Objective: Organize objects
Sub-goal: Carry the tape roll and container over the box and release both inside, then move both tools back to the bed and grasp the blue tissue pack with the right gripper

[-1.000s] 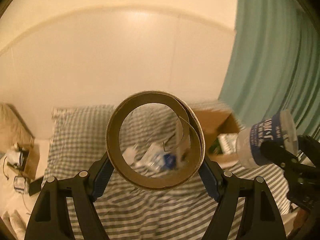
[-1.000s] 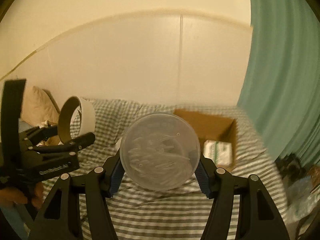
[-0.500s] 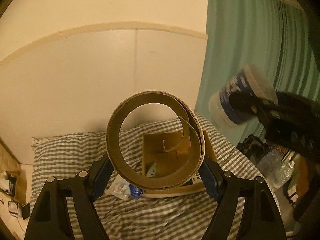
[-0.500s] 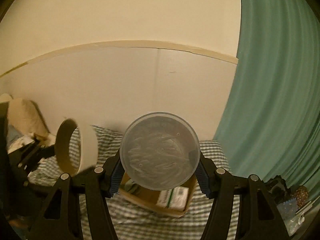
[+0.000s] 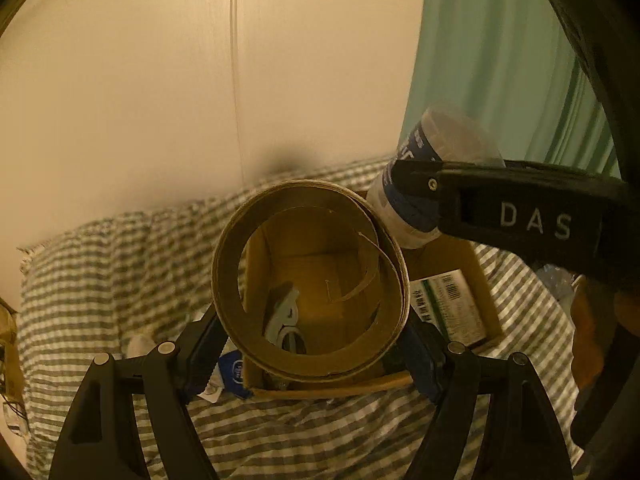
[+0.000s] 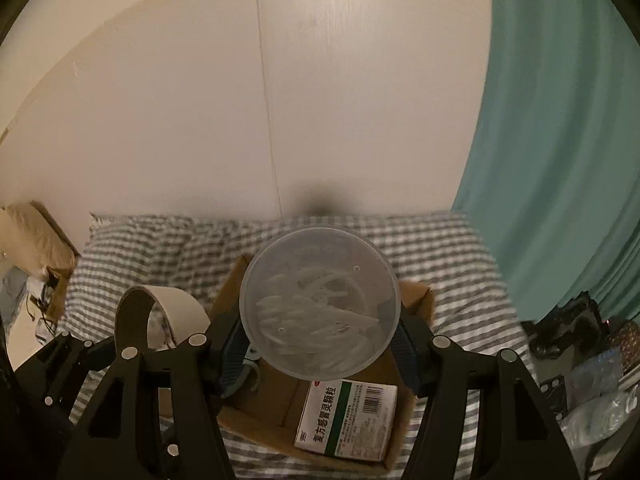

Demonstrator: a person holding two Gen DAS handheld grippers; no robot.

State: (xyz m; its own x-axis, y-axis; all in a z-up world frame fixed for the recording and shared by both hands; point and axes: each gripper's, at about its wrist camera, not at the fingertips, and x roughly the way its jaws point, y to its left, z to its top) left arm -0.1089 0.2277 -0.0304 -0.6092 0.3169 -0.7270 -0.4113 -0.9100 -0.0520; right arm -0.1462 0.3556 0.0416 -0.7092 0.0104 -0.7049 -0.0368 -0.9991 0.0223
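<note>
1. Left wrist view: the left gripper (image 5: 312, 340) has its fingers closed on the outer sides of a cardboard tape ring (image 5: 310, 280). The ring's open centre faces the camera.
2. Seen through and around the ring, an open cardboard box (image 5: 480, 280) sits on the checked bed cover (image 5: 120, 280). It lies ahead of and below the fingers, so the ring hangs roughly over its left compartment.
3. Something grey already rests in that compartment; what it is cannot be made out.
4. Right wrist view: the right gripper (image 6: 320, 344) has its fingers clamped on a clear round tub (image 6: 320, 300) with pale sticks inside, its flat end toward the camera.
5. The box (image 6: 416, 300) lies directly below and beyond the tub, with a green-and-white medicine carton (image 6: 348, 420) flat in its near right corner.
6. Both held things hang above the box, not touching it. The tub is to the right of the ring.
7. My judgement: lowering comes next, each item over its own side.
</note>
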